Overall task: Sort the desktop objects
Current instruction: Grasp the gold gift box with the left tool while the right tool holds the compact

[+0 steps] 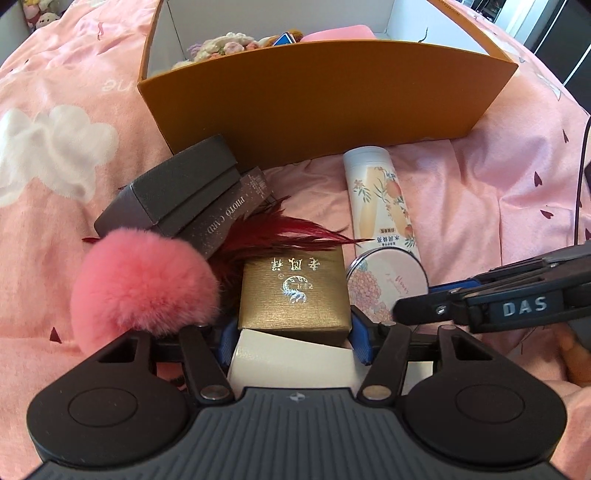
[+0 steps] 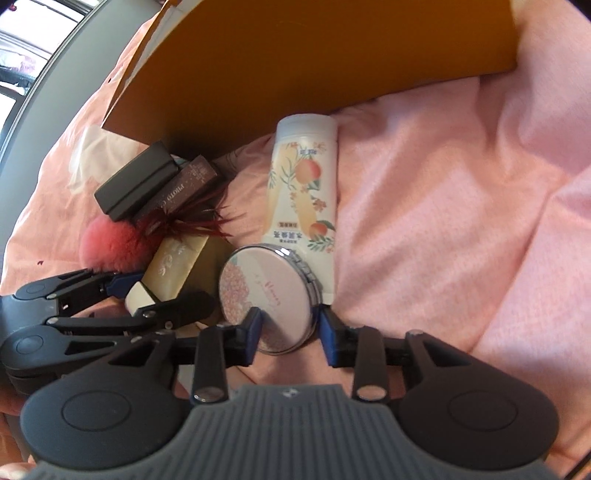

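Two blue-padded jaws of the left gripper [image 1: 293,341] stand on either side of a gold box [image 1: 294,291] and the white box [image 1: 291,363] beneath it, low in the middle of the left wrist view; the pads lie against the sides of the pair, so the jaws look closed on it, though whether they press hard I cannot tell. No earlier picture is at hand to judge by. In the right wrist view the right gripper [image 2: 290,325] has its jaws parted around a round compact [image 2: 267,295] with a pink flowered lid, at the lower middle of the frame: the left pad touches or nearly touches the rim, while the right pad stands just clear, so the compact is not clamped.

Just above the compact a white tube [image 2: 304,184] printed with peaches lies lengthwise, its cap pointing to the upper frame. Left of the gold box sits a pink pompom [image 1: 146,280], with dark red feathers [image 1: 280,230] spreading between the two. Above the pompom, at middle left, a dark grey box [image 1: 177,188] leans against a brown box lettered PHOTO CARD [image 1: 231,214]. Behind everything an orange cardboard box [image 1: 325,99] fills the upper frame, open-topped, with crocheted flowers [image 1: 225,46] and a pink item [image 1: 340,31] inside. All rests on a pink bedsheet [image 1: 498,166].
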The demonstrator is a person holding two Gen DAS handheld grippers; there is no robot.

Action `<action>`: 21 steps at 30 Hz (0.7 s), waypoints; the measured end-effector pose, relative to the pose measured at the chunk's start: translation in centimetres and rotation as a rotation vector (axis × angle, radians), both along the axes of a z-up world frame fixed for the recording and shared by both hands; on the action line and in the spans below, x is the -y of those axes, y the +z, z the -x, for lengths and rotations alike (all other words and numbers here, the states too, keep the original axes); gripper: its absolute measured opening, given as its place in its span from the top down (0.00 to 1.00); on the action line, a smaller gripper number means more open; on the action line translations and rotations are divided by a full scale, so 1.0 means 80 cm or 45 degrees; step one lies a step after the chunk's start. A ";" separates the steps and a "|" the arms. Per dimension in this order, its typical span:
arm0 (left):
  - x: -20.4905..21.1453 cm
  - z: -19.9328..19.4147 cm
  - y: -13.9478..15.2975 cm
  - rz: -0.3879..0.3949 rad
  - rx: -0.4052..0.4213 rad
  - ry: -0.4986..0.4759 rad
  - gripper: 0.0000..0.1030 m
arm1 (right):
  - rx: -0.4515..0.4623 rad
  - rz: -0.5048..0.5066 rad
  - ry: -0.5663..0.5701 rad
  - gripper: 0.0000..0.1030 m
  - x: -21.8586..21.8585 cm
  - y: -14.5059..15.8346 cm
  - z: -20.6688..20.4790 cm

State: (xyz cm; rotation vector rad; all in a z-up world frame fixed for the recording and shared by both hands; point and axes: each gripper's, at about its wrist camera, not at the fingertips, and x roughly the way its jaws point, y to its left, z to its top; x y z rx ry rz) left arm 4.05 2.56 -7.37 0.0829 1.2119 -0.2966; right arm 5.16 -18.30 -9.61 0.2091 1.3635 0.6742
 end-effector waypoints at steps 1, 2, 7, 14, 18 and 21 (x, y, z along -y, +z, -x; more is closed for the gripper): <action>-0.002 0.002 0.001 0.011 0.003 -0.002 0.34 | 0.014 0.005 -0.006 0.77 0.003 0.005 0.002; -0.003 0.003 0.002 0.031 0.004 -0.009 0.34 | 0.029 0.009 -0.017 0.78 0.006 0.011 0.004; 0.011 0.008 0.010 0.082 0.034 -0.103 0.34 | 0.151 -0.013 -0.069 0.86 0.035 0.050 0.006; 0.031 0.008 0.011 0.013 0.032 -0.147 0.34 | 0.225 0.018 -0.002 0.87 0.028 0.065 0.006; 0.033 0.008 0.014 -0.038 0.068 -0.140 0.33 | 0.203 0.029 0.032 0.83 0.022 0.058 0.004; 0.039 0.006 0.013 -0.072 0.088 -0.155 0.33 | 0.187 0.051 0.044 0.75 0.017 0.048 0.004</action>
